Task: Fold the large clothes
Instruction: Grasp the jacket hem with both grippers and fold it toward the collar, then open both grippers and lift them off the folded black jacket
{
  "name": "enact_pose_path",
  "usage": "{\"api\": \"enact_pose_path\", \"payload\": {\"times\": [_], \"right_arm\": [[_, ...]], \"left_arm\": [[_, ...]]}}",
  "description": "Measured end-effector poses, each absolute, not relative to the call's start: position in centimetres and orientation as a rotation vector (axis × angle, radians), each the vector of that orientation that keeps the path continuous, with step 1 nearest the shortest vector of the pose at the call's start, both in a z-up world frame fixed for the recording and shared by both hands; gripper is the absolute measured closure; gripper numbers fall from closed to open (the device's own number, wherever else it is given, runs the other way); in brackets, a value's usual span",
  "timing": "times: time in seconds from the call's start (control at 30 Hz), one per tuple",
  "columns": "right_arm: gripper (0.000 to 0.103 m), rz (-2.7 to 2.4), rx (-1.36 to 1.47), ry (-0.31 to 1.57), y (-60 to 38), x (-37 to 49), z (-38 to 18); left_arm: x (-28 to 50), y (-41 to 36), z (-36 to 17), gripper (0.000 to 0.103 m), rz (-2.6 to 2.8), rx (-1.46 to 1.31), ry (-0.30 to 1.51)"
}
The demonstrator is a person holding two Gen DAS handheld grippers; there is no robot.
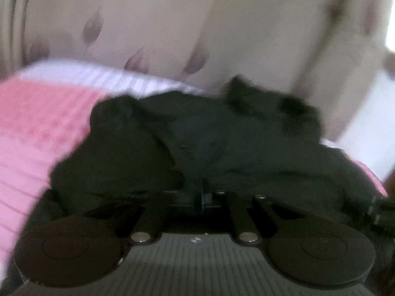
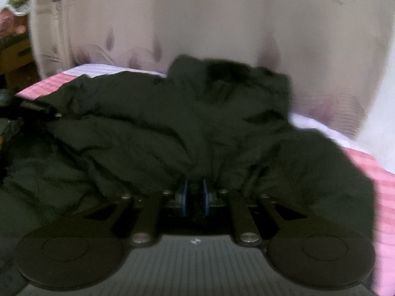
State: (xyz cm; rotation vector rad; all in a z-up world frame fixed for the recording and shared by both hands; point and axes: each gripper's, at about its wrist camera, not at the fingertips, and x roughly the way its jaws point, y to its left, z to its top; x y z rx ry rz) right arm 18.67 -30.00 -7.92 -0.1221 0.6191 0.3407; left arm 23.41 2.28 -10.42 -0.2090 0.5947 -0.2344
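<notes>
Dark jacket [image 2: 172,128] long axis runs bed [image 2: 370,177] near edge to far edge, hood end far. Left gripper [image 1: 202,194] and right gripper [image 2: 195,192] both clamped on its near hem.

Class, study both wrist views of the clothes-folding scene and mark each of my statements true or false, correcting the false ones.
1. The garment is white. False: the dark garment looks black or very dark green.
2. It lies on a pink and white striped cover. True: the striped cover shows beside it.
3. The right gripper has cloth bunched between its blue pads. True.
4. The garment is already folded into a neat, flat square. False: it lies crumpled, with many creases.
5. The left gripper is spread wide open above bare cover. False: its pads sit close together at the garment's edge.
6. A pale curtain with a leaf print hangs behind. True.
</notes>
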Motion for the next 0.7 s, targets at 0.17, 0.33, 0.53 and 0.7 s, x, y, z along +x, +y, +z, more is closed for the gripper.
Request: {"api": "enact_pose_path", "payload": {"times": [0.17, 0.33, 0.53, 0.7], "right_arm": [[0.001, 0.448, 0.091, 0.374, -37.6, 4.1, -2.7], [0.001, 0.350, 0.171, 0.380, -44.4, -9.2, -3.7], [0.001, 0.171, 0.347, 0.452, -48.7, -17.5, -8.5], [0.001, 0.171, 0.423, 0.431, -48.2, -18.9, -10.6]], "left_arm": [[12.4, 6.3, -5.1, 0.000, -0.344, -0.244, 0.400], [3.8, 10.1, -4.6, 0.000, -0.335, -0.143, 0.429], [-1.5, 16.1, -8.8, 0.000, -0.261, -0.289, 0.540], [-3.5, 19.1, -11.2, 0.000, -0.248, -0.487, 0.584]]}}
